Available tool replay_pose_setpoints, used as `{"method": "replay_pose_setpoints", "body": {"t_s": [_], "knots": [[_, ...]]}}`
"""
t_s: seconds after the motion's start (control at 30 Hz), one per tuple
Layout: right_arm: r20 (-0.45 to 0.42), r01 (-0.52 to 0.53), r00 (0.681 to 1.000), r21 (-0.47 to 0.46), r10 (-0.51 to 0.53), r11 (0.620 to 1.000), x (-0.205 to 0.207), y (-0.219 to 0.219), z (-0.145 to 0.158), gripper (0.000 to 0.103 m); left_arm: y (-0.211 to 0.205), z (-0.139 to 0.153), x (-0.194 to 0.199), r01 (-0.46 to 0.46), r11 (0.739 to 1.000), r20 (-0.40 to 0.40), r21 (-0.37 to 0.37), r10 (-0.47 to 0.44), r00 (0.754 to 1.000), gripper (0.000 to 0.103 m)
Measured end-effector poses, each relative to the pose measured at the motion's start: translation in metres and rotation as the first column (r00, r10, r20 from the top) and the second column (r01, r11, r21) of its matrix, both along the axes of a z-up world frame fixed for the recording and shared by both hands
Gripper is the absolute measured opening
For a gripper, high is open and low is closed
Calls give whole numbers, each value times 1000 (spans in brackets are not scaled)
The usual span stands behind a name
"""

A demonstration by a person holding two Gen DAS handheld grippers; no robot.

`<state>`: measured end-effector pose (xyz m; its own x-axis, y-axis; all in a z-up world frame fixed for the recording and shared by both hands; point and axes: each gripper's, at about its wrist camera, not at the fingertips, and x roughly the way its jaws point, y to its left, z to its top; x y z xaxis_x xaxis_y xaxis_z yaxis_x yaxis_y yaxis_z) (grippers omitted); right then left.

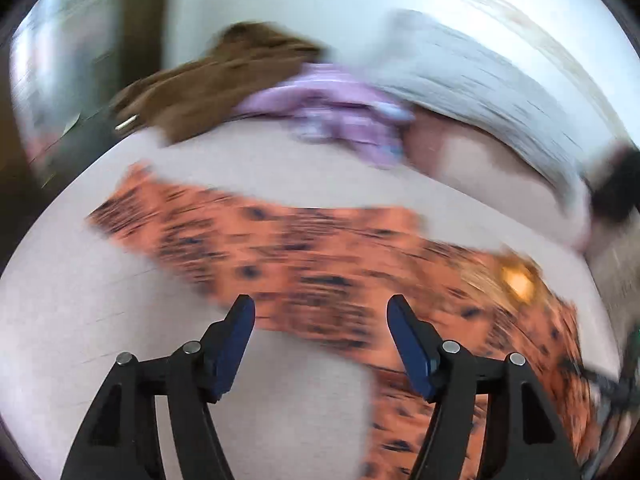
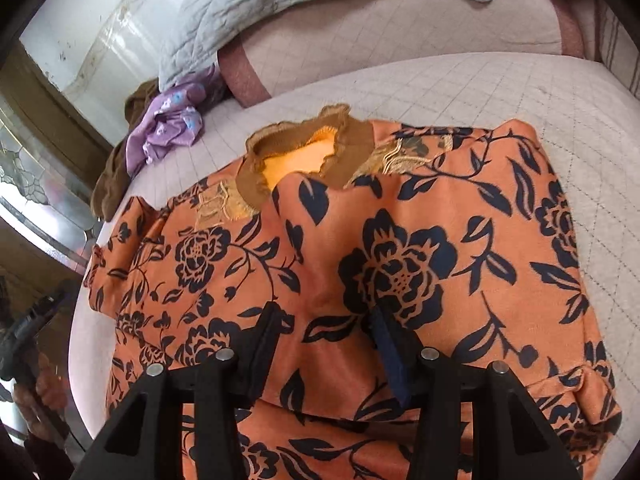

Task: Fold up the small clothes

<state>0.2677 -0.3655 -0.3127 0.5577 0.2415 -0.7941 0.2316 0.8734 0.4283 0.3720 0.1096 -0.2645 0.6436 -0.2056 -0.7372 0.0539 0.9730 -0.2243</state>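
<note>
An orange garment (image 2: 360,264) with a dark navy print of large flowers, leaves and trailing stems lies spread on the pale quilted bed (image 2: 500,92). Its neckline (image 2: 304,148) faces the far edge of the bed: a ruffled brown collar, open, with a lighter yellow-orange lining showing inside and gold-toned embroidered patches on both sides of it. One sleeve (image 1: 168,208) reaches out flat toward the bed's left edge. The cloth bunches into a soft ridge running from the collar down the middle.

The right hand-held gripper (image 2: 324,316) rests on the middle of the garment, its jaws part-way apart with that raised ridge of fabric between the pads, which press into the cloth.

The left hand-held gripper (image 1: 320,308) hangs above the garment, its picture heavily blurred, jaws standing wide with nothing between them.

At the far left corner of the bed lie a crumpled lilac cloth (image 2: 168,124) and a brown cloth (image 2: 116,176), beside a grey-blue quilted cover (image 2: 248,4).
</note>
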Motion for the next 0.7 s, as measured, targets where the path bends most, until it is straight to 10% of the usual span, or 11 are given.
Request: {"method": "replay_pose_setpoints", "body": {"t_s": [0.2,0.57,0.7], "knots": [[19,13,1000,5,-13,1000,3,7,0,52,90,-40,21,-310,929,-150,-204,284,947,69],[56,-11,998,-41,13,999,5,19,3,52,130,-63,56,-431,843,-196,-322,386,901,68],[58,-4,998,-39,6,999,6,18,3,52,130,-70,73,-414,845,-195,-338,368,909,31]]}}
